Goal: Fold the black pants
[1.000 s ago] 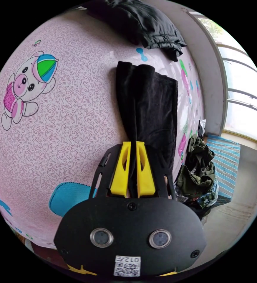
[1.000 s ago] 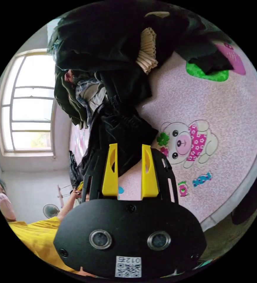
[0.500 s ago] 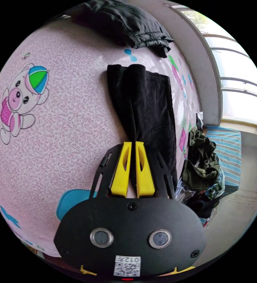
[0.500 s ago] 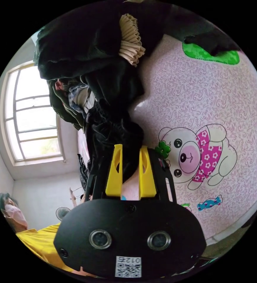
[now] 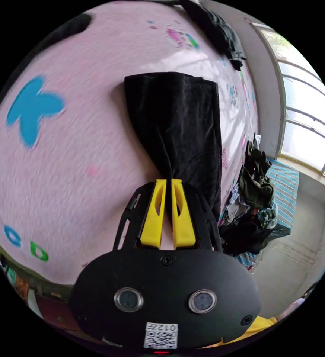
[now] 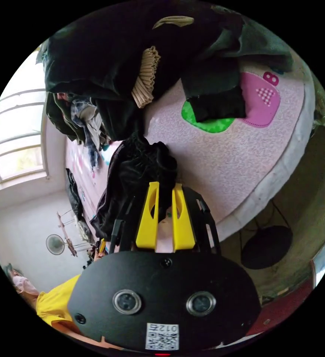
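In the left gripper view, the left gripper point(image 5: 168, 182) has its two yellow jaws nearly together, clamped on a bunched end of the black pants point(image 5: 181, 126). From the jaws the dark cloth spreads away across a bed covered with a pink printed sheet point(image 5: 73, 156). The far end of the pants forms a blunt, straight edge lying on the sheet. The sheet in this view is blurred; a blue butterfly-like print point(image 5: 30, 108) shows on it, and coloured letter shapes run along the bed's near edge. Near the bed's far edge lies another dark garment point(image 5: 222, 33). Off the bed's side, beside the pants, sits a heap of mixed clothes point(image 5: 253, 197) on a striped blue surface point(image 5: 287, 193), below a window point(image 5: 307, 111).

In the right gripper view, the right gripper point(image 6: 165, 184) has its yellow jaws close together with a crumpled, gathered part of the black pants point(image 6: 140, 174) between them; the jaws appear to pinch the cloth, though the exact contact is hard to make out. The cloth hangs in folds to one side of the gripper. Beyond it rises a large pile of dark clothing point(image 6: 114, 67) with a beige ribbed cuff point(image 6: 145, 74) showing in it. A small folded black piece point(image 6: 216, 104) rests on the sheet over a green print, next to a pink print, near the bed's edge. Past that edge is a floor with a dark round object point(image 6: 266, 247). A person in a yellow top point(image 6: 52, 303) is at the lower rim of this view, with a standing fan point(image 6: 55, 244) behind.
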